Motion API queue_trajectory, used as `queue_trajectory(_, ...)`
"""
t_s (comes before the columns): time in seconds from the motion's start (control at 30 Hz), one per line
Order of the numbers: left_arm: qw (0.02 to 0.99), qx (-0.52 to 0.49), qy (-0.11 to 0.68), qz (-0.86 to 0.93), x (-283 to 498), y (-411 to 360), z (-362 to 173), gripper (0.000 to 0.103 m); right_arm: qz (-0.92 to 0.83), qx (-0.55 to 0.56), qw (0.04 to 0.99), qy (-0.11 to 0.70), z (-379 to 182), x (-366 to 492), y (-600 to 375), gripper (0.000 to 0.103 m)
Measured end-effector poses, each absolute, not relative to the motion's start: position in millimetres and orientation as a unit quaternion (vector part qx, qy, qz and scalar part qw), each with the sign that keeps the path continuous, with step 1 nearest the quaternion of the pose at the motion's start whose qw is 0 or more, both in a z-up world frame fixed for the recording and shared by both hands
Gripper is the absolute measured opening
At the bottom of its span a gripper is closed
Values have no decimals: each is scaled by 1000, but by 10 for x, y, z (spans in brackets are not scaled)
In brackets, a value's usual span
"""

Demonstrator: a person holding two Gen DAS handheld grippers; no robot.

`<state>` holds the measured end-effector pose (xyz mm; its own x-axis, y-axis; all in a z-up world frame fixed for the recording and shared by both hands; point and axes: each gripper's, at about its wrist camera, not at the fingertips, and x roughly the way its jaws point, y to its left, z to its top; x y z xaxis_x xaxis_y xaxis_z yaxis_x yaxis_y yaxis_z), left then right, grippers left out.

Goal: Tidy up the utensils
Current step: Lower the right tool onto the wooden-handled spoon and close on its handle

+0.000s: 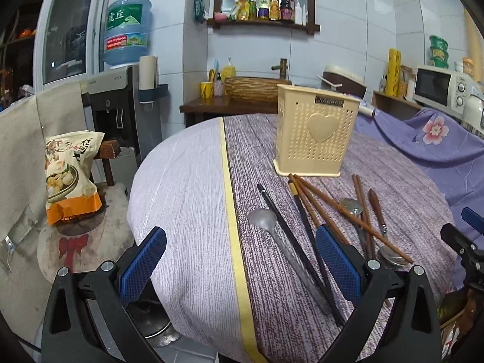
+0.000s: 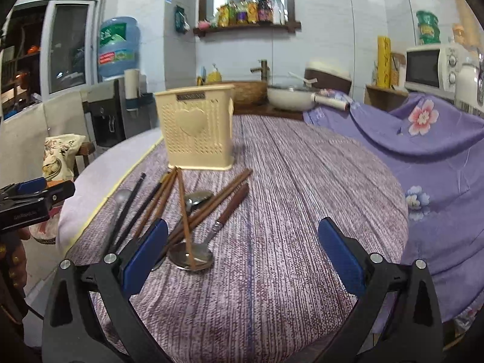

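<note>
Chopsticks (image 2: pixel 169 202) and spoons (image 2: pixel 193 251) lie crossed near the table's (image 2: pixel 302 211) middle, just before the upright cream holder (image 2: pixel 198 130). My left claw (image 1: pixel 242 263) and right claw (image 2: pixel 243 257) both gape, holding nothing.

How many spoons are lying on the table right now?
3: a grey spoon leftmost, a metal spoon under the brown chopsticks, and a wooden-handled spoon nearest the right tongs.

Your cream perforated plastic utensil holder with heart emblem (image 1: pixel 314 133) stands upright on worktop. Just before it you have loose pile: brown wooden chopsticks (image 2: pixel 211 202) crossed over steel spoons (image 2: pixel 190 255), black chopsticks (image 1: pixel 290 242) and grey spoon (image 1: pixel 263 220) alongside, all flat.
</note>
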<state>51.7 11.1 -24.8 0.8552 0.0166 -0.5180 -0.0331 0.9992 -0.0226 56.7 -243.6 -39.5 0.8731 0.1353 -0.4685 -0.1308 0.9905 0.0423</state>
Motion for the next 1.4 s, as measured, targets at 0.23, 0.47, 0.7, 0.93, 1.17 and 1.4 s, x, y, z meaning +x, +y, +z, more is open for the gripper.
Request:
queue_trajectory(0.23,953,-15,302,2,885,218,-286,97,74,46,947,310,-505,1043,-2536,95)
queue_trajectory(0.47,941,-15,337,-13,1132,193,-391,90,81,18,932,353,-531,1419,-2346,71)
queue_trajectory(0.7,935,-17,353,-11,1247,204,-467,88,68,48,908,410,-638,1903,-2268,47)
queue_trajectory(0.93,933,-17,360,-2,1299,236,-504,86,62,69,891,445,-787,2195,-2191,28)
queue_trajectory(1.17,929,-19,370,-3,1345,218,-549,83,53,57,894,442,-785,2289,-2154,24)
queue_trajectory(1.4,922,-5,388,-2,1399,113,-625,74,65,39,895,440,-784,2345,-2128,21)
